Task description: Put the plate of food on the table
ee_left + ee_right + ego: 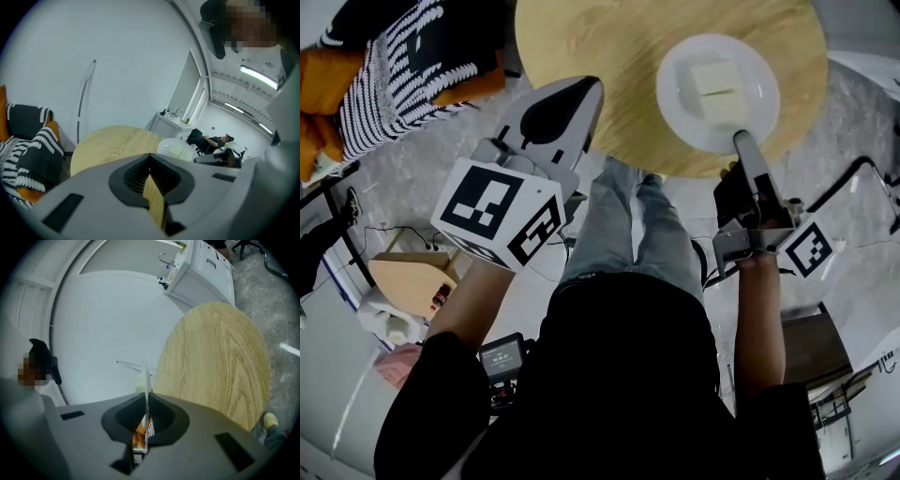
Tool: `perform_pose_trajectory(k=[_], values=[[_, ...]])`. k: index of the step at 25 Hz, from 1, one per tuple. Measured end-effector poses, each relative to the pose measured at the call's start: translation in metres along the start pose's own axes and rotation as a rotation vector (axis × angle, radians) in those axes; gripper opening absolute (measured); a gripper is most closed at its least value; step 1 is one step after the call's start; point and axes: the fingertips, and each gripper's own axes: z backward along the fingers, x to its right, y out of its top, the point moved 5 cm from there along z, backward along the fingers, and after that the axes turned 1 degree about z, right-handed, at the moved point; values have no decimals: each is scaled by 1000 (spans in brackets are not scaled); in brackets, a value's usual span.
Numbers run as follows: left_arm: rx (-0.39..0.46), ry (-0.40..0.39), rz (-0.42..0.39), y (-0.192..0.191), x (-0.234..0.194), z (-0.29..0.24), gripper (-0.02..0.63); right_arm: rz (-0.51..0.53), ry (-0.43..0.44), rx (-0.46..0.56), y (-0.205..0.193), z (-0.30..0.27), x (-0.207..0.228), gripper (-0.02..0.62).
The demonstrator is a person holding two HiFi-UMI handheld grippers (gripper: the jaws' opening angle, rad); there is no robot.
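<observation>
A white plate (675, 103) with pale slabs of food (717, 80) lies over the near right part of the round wooden table (600, 47). Whether it rests on the wood I cannot tell. My right gripper (741, 139) is shut on the plate's near rim. In the right gripper view the plate (146, 376) shows edge-on as a thin white line between the jaws of the right gripper (146, 401). My left gripper (572, 94) hangs at the table's near left edge, shut and holding nothing. In the left gripper view, beyond the left gripper (152, 180), lie the table (112, 143) and the plate (176, 150).
A black-and-white striped cushion (403, 66) lies on an orange seat at the upper left. A small wooden side table (408, 277) stands low on the left. The person's legs (628, 225) are close to the table edge. A white counter with a sink (197, 268) stands beyond the table.
</observation>
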Motion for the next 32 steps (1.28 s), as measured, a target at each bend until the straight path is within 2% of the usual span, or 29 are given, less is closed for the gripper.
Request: perform_pose_trajectory(k=[14,32], values=[[-58,2,22,15,7,10,8,-24,-22,-33,0,-8,-11,21],[-102,-16,61,2,10,-2,8,-72,-72,-65,-2,-10,1,21]])
